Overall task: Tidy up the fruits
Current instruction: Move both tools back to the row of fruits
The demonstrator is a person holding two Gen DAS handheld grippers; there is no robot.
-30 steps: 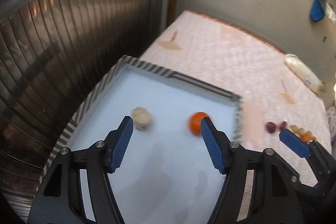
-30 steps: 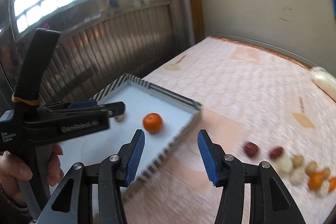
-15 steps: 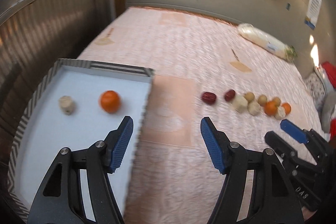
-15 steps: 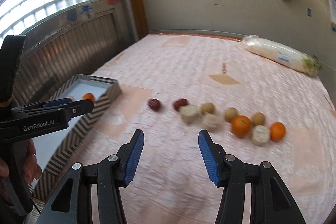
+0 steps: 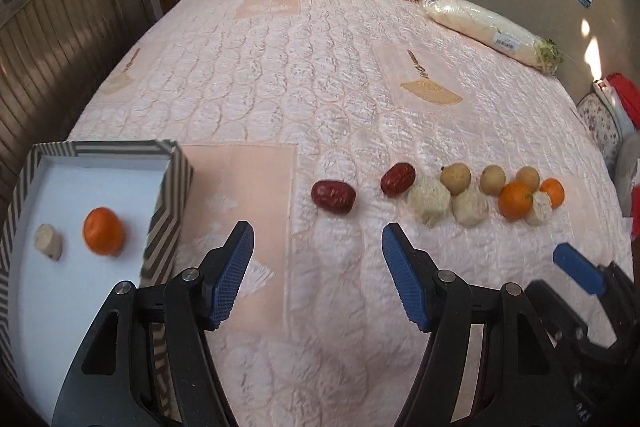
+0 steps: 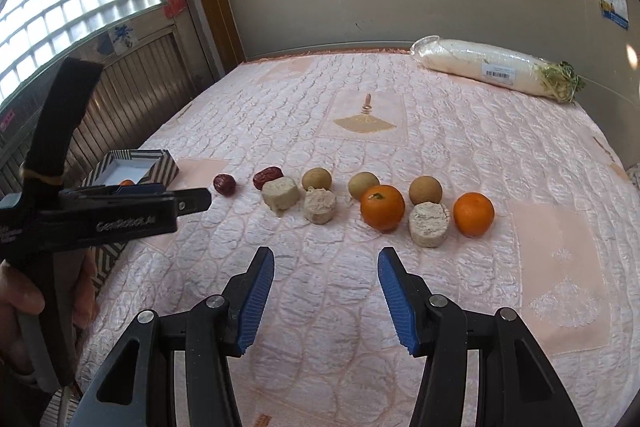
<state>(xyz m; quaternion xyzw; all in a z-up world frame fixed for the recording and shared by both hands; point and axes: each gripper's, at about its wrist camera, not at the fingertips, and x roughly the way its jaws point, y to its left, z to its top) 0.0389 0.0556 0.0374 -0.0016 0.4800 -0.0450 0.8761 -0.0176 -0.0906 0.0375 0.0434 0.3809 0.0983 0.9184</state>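
A striped box (image 5: 172, 195) with a white floor stands at the left and holds an orange (image 5: 103, 231) and a pale chunk (image 5: 48, 247). A row of fruit lies on the pink quilt: two red dates (image 5: 333, 196) (image 5: 397, 179), pale round pieces (image 6: 281, 194), brown longans (image 6: 316, 179) and two oranges (image 6: 382, 207) (image 6: 473, 213). My left gripper (image 5: 318, 273) is open and empty, just short of the left date. My right gripper (image 6: 326, 297) is open and empty, short of the row. The box also shows in the right wrist view (image 6: 132, 167).
A wrapped white radish (image 6: 492, 69) lies at the far edge of the quilt near the wall. Wooden panelling (image 5: 52, 39) runs along the left side. Red and floral items (image 5: 616, 107) sit off the right edge.
Both grippers have swung right, away from the box and toward the row of fruit. The box has slid to the left of both views. Both stay open.
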